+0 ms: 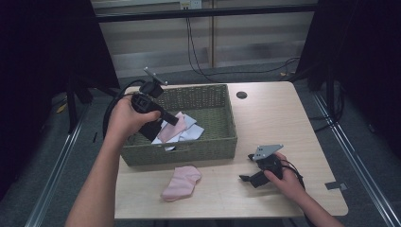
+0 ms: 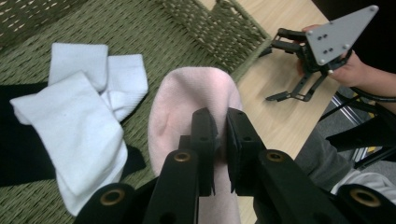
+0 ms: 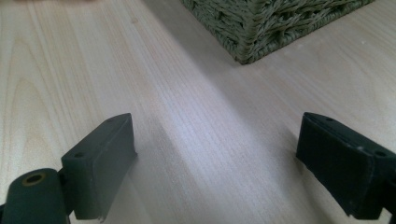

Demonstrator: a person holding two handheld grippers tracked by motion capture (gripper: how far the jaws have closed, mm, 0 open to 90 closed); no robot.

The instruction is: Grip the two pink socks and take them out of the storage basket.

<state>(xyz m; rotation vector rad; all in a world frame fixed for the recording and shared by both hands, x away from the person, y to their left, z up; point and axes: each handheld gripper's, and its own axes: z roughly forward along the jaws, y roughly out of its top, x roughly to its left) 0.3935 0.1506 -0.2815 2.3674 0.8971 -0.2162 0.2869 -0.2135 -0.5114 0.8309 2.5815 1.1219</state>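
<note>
My left gripper (image 1: 163, 124) hangs over the green woven basket (image 1: 208, 144) and is shut on a pink sock (image 2: 187, 107), which droops from its jaws (image 1: 171, 128). White socks (image 2: 84, 121) lie on the basket floor beside it, seen too as white socks (image 1: 189, 132) from above. A second pink sock (image 1: 182, 182) lies flat on the table in front of the basket. My right gripper (image 1: 245, 177) rests low on the table at the right, open, with bare wood between its jaws (image 3: 212, 158).
A black cloth (image 2: 18, 140) lies under the white socks. The basket's corner (image 3: 247, 46) stands just ahead of the right gripper. A dark round hole (image 1: 241, 95) marks the table's far side. Grey tape (image 1: 335, 185) sits at the right edge.
</note>
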